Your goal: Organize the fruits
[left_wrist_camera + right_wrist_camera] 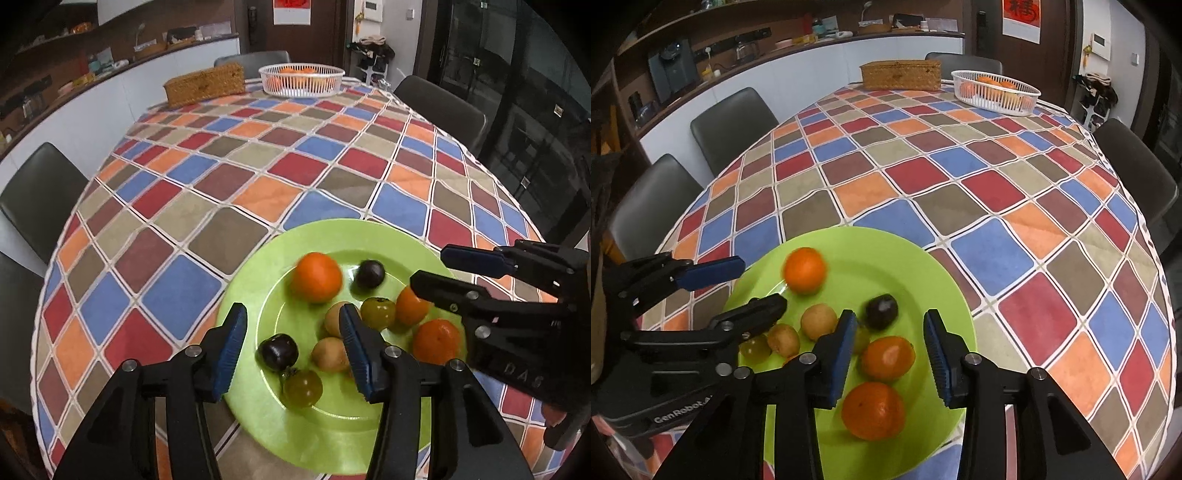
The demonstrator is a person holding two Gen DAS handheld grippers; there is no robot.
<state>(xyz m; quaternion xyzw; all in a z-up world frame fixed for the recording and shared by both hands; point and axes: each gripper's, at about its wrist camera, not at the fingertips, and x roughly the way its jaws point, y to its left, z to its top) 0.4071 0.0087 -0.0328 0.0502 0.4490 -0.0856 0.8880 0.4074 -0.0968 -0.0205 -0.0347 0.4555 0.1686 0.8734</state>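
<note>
Left gripper hovering spread over green plate, right gripper spread, straddling an orange, touching nothing.

Both cameras sit just behind their own claws and look steeply down and forward along them, close over the green plate at the near end of the worktop. The left view has the left claw at bottom, with the right claw coming in from its right edge. The right view mirrors that, with the left claw entering from its left. Both share the plate, the checked cloth, the white basket and the wicker box at the far end.
</note>
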